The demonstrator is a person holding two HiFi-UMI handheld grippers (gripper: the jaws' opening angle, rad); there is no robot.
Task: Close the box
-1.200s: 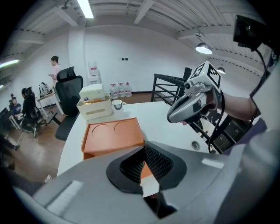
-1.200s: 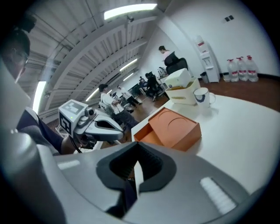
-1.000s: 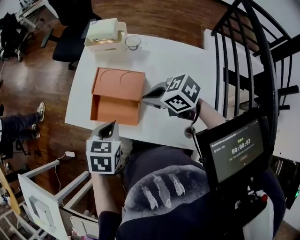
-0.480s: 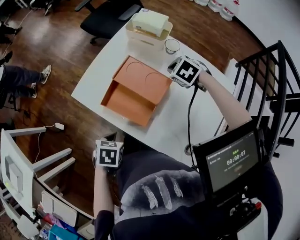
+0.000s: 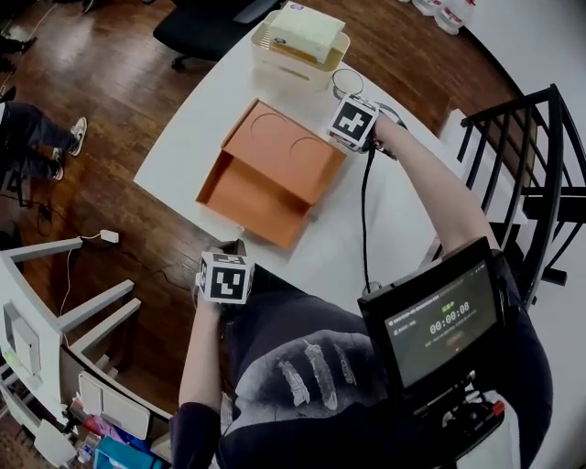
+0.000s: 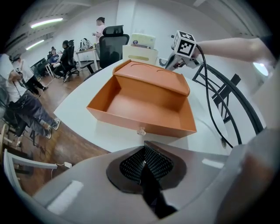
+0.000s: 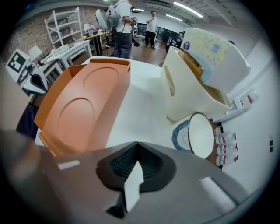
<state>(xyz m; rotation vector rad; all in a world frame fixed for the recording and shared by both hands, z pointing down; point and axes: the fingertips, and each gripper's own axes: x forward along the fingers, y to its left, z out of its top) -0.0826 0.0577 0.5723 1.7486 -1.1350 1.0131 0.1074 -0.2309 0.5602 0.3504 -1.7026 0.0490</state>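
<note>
An orange box (image 5: 249, 195) lies open on the white table (image 5: 385, 229). Its lid (image 5: 291, 148), stamped with two circles, stands tilted up at the far side. In the left gripper view the empty box (image 6: 142, 107) is straight ahead, with a small clear knob (image 6: 141, 131) on its near wall. My left gripper (image 6: 144, 151) is shut and empty, held off the table's near edge (image 5: 226, 278). My right gripper (image 7: 138, 151) is shut and empty too. It hovers behind the lid (image 7: 85, 107), at the lid's far right corner (image 5: 352, 124).
A cream bin (image 5: 300, 41) holding a pale box stands at the table's far end, with a glass bowl (image 5: 348, 82) beside it. A black railing (image 5: 540, 156) runs along the right. An office chair (image 5: 197, 23) is beyond the table. People stand in the room (image 6: 19, 103).
My right gripper has moved from the table's near right, past the box, to the far side behind the lid. The left gripper stayed near the front edge. The box looks unmoved.
</note>
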